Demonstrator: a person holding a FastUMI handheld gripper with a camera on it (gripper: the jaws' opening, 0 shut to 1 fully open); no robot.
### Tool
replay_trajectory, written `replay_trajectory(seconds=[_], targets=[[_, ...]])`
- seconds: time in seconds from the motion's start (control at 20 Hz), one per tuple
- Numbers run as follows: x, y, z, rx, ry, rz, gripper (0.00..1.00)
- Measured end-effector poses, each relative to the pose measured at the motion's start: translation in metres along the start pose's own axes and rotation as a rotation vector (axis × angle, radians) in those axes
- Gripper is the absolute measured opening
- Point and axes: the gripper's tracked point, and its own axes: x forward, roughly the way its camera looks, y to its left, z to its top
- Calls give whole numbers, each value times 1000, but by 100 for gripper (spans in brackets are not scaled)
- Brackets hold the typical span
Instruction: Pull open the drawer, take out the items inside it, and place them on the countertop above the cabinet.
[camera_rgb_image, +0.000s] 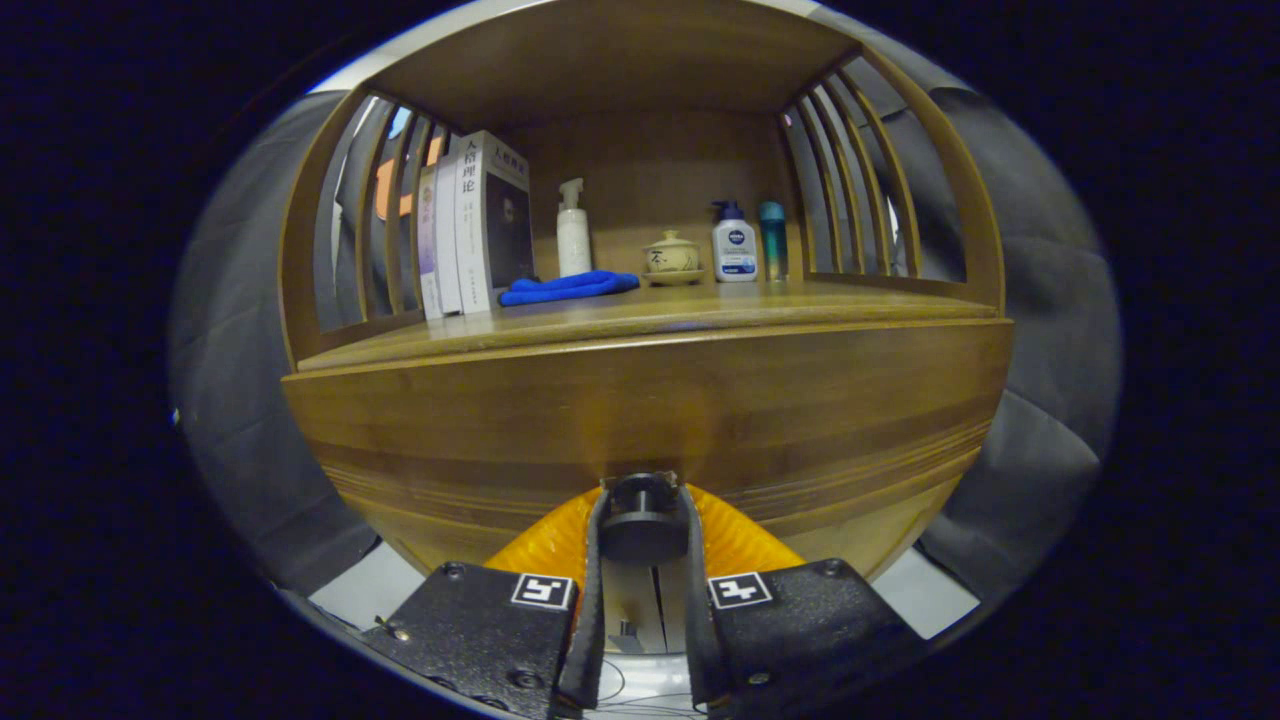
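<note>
Fingers (642, 520) pinching knob (641, 512) on drawer (650, 420) front, one each side. Desk (640, 315) beyond carries books (470, 225), blue cloth (567, 287), bottles (734, 241).

wooden drawer (640, 420) shut, dark round knob (640, 522)

Wooden cabinet (650, 400): warm brown, grained | drawer knob (641, 515): dark, gripper (643, 540) fingers closed on it | cloth (567, 288): bright blue | pump bottle (572, 232): white | lidded jar (671, 256): cream | lotion bottle (734, 246): white, blue cap | slim bottle (772, 238): teal | books (478, 225): white spines, dark cover
</note>
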Motion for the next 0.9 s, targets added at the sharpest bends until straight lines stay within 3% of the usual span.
replay_trajectory(seconds=[0.9], targets=[[-123,-6,-53,-5,26,58,36]])
